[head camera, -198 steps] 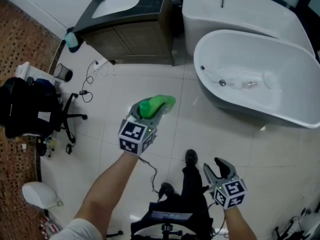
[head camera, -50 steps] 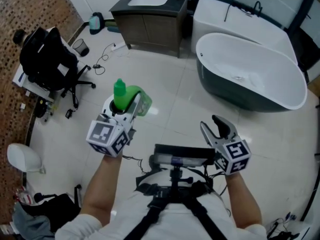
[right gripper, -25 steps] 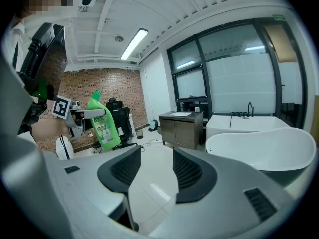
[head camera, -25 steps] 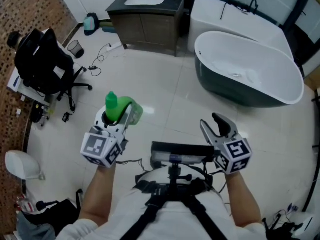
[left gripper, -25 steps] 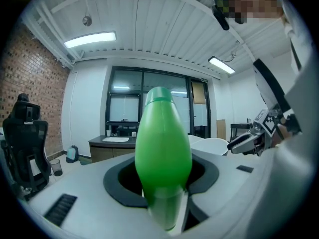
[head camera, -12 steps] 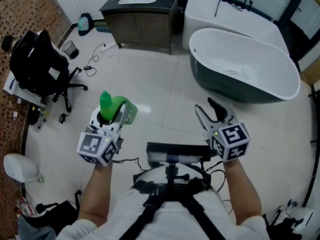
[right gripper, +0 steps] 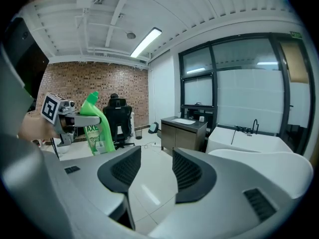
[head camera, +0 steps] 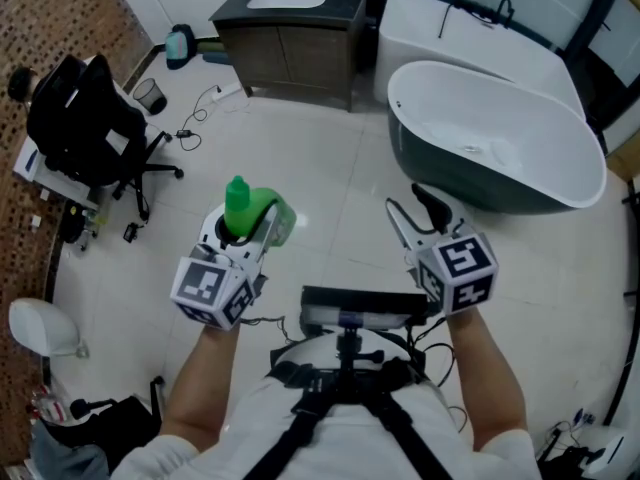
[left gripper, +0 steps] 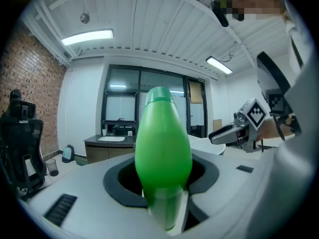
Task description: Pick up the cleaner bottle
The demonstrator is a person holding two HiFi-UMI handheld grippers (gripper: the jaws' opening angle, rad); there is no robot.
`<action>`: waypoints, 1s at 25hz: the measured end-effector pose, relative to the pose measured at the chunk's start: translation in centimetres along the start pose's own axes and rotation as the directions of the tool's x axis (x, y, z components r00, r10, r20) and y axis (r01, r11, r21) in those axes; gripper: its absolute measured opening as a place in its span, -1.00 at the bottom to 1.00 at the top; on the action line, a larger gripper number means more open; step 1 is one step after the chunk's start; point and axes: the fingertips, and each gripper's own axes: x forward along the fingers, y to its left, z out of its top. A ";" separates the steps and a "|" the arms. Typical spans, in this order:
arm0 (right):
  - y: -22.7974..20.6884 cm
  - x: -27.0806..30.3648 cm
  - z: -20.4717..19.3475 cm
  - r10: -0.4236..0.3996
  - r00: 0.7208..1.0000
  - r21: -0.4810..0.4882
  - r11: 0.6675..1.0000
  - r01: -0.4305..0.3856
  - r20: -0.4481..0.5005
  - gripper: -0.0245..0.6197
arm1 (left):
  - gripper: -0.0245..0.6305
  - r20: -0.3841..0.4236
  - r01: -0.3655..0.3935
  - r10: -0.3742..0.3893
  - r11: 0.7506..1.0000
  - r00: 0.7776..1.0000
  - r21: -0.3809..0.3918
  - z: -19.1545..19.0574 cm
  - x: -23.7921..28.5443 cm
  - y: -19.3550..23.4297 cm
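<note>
Left gripper (head camera: 243, 236) pinches the green cleaner bottle (head camera: 240, 203), which stands upright between its jaws, left of centre in the head view, above the tiled floor (head camera: 330, 158). Right gripper (head camera: 410, 208), right of centre, has its jaws spread, below the bathtub (head camera: 480, 68).

One bathtub (head camera: 452, 180) was there. Left of it were one vanity cabinet (head camera: 290, 56), one office chair (head camera: 85, 118) and one wastebasket (head camera: 150, 95). Before it were two tools, the left tongs (head camera: 246, 230) and the right tongs (head camera: 410, 204), and one cleaner bottle (head camera: 240, 204).
</note>
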 end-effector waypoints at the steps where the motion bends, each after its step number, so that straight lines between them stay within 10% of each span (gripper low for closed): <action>1: -0.1 -0.1 -0.1 -0.003 1.000 -0.002 1.000 0.003 -0.006 -0.30 | -0.43 0.000 0.005 -0.005 1.000 1.000 -0.005 0.1 0.2 -0.4; 25: 0.4 0.5 -0.2 -0.004 0.999 -0.010 1.000 0.004 -0.040 -0.86 | -0.43 -0.017 0.101 -0.101 0.995 0.995 0.015 1.1 2.3 -2.7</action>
